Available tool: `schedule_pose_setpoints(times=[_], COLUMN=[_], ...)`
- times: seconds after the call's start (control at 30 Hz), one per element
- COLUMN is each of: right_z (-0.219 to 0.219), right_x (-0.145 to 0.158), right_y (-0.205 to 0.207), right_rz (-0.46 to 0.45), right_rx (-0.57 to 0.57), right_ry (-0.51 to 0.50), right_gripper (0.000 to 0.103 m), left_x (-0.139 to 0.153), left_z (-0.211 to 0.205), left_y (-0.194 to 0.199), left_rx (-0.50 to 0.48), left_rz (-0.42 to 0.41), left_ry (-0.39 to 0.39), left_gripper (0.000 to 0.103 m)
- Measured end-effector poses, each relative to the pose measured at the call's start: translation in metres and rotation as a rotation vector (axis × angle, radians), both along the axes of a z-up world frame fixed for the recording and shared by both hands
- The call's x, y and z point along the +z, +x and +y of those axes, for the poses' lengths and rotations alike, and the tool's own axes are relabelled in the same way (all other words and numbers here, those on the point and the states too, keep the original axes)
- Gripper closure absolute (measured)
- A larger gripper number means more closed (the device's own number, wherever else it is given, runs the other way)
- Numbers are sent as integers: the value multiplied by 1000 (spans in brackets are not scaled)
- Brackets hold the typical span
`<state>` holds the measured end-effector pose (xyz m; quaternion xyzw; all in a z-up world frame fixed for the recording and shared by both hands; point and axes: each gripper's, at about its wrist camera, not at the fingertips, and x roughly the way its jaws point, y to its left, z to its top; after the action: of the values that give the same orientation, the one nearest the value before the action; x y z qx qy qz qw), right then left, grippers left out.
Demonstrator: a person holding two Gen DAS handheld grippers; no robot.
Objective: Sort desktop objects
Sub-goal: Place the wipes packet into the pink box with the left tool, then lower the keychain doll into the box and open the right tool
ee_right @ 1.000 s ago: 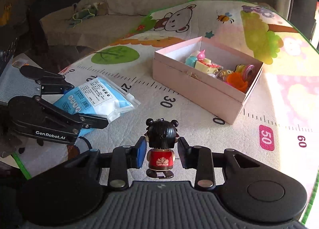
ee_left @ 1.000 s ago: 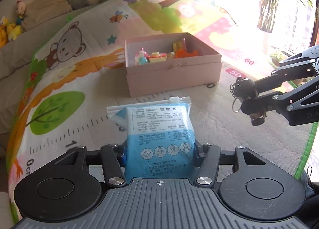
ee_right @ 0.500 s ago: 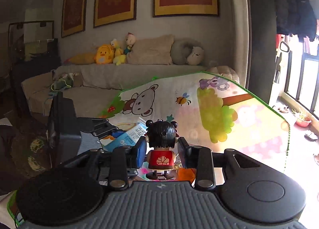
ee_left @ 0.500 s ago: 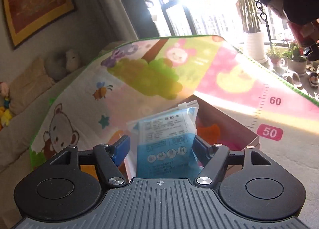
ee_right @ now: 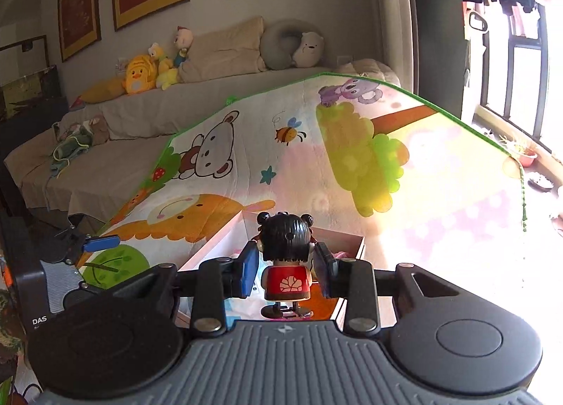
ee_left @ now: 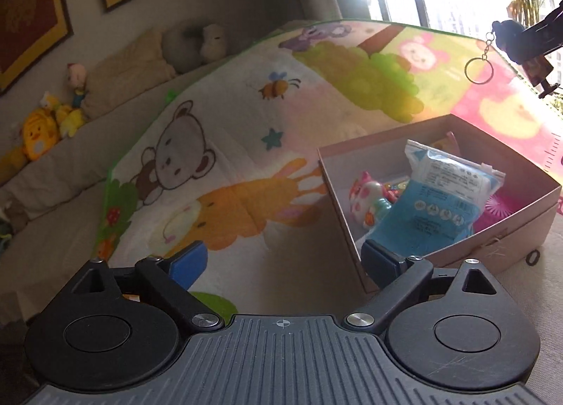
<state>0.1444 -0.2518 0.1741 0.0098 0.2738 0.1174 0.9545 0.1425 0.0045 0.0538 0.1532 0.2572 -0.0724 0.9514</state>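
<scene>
The left gripper (ee_left: 281, 264) has its jaws opening, with nothing between them. The blue packet (ee_left: 440, 204) lies inside the pink box (ee_left: 520, 225), leaning on the small toys there. The box stands on the play mat (ee_left: 246, 158). The right gripper (ee_right: 286, 269) is clenched on the doll keychain (ee_right: 286, 264), above the box's near corner.

Both wrist views look down along their jaws, sharing pink box (ee_left: 520, 225) and mat (ee_right: 352, 158)
</scene>
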Motion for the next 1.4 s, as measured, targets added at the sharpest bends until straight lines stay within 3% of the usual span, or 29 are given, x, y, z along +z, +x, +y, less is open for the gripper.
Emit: schedule_pose_setpoints(times=[0.13,0.23,0.4,0.6,0.87,0.97,1.03,1.13,1.27,1.4], right_z=[12,26,47,36,42,52,55,49,27,17], right_x=[-16,-29,-72,-86,-98,-105,-105,-101,-83,-71], right_y=[27,36,53,48,52,61,59,44,-5,-59], right_rz=[57,101,265,330,336,308,287,287,178,74], right_rx=[7,41,69,-8,0,-9,-13,1,-33,-37], right_ry=[-37,-17,74,151,205,138,97,83,41,21], right_gripper=[59,59,60,57,57,58,60,63,62,42], left_x=[-1,-10,-24,-34,-32,-27,-23,-21,-23,-27], left_z=[14,13,-5,-16,-23,-25,-27,-36,-37,-29], left_y=[-6,-12,-20,-17,-19,-25,-35,-54,-75,-92], left_rx=[-67,-156,-240,-242,-214,-212,-260,-290,-146,7], left_rz=[68,123,152,182,185,189,188,172,160,114], left_ry=[-163,-248,-259,-278,-293,-310,-334,-315,-257,-193], left_gripper=[5,5,5,5,4,4,4,3,0,0])
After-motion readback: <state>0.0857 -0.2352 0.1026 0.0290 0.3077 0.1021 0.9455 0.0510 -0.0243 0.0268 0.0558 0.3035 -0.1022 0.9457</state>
